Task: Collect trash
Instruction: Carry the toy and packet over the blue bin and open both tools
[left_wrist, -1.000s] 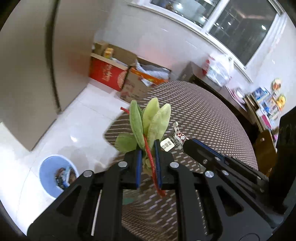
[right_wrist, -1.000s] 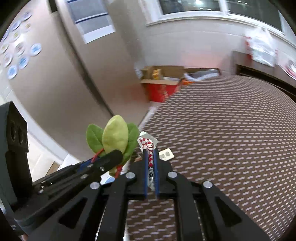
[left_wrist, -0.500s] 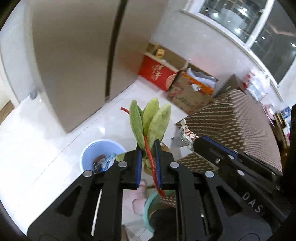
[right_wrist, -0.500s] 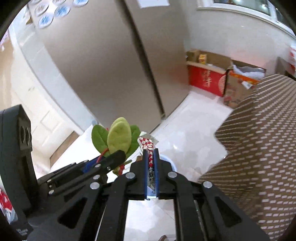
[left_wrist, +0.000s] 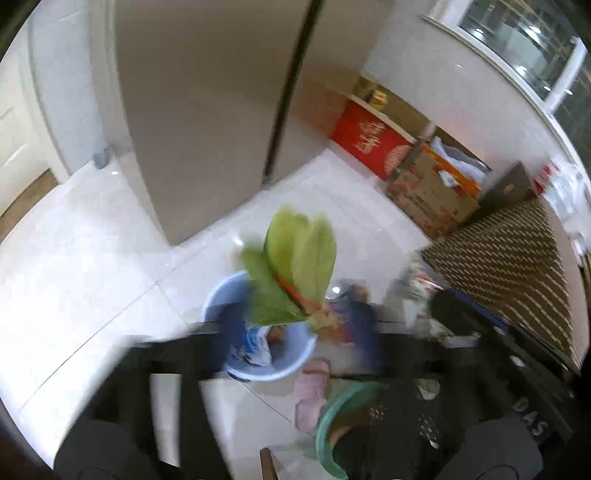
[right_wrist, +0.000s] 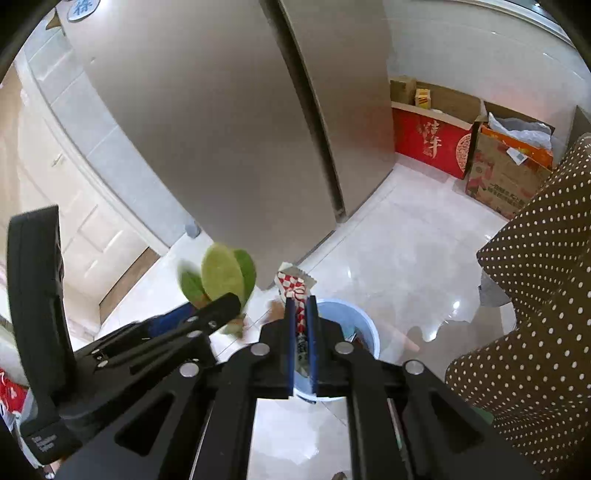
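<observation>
The left gripper hangs over the blue trash bucket, heavily blurred — its blue-padded jaws stand apart on either side of the bunch of green leaves, and whether either pad touches the red-stemmed bunch I cannot tell. The leaves sit just above the bucket's rim, stems pointing down toward it; wrappers already lie inside the bucket. The right gripper is clenched on a red-and-white checkered wrapper, which sticks up from between its jaws directly over the near side of the bucket. Beside the bucket, on the white tiled floor, a brown dotted cloth covers the desk — behind the bucket stands a tall steel refrigerator, with a red carton and a cardboard box along the wall.
</observation>
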